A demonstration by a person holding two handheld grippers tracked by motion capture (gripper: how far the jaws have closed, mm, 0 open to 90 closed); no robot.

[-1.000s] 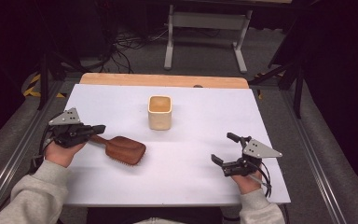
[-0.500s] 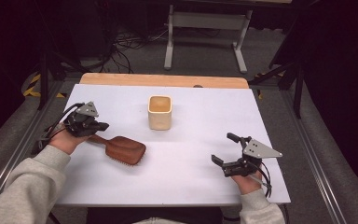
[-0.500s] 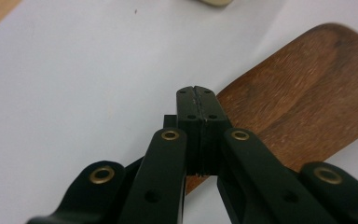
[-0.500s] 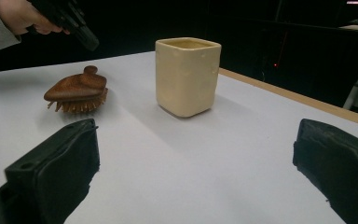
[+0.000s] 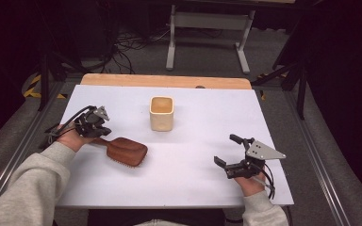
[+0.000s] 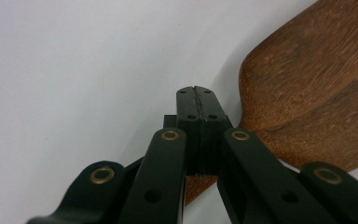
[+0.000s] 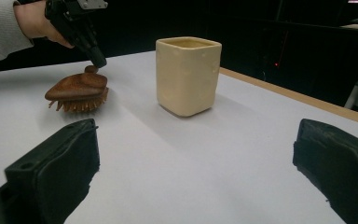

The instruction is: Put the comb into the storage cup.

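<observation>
Your left gripper point(image 5: 95, 128) sits at left of high view, tilted down over handle of wooden hairbrush point(image 5: 125, 151). In left gripper view its jaws are pressed together, tips meeting above handle with nothing visibly between (handle passes underneath; whether touching, can't tell). Brush lies bristles down on white table point(image 5: 193, 188), left of centre, below and left of cream square cup point(image 5: 161, 113). Your right gripper point(image 5: 233, 151) rests at lower right, jaws spread wide, holding nothing, well apart from brush.
</observation>
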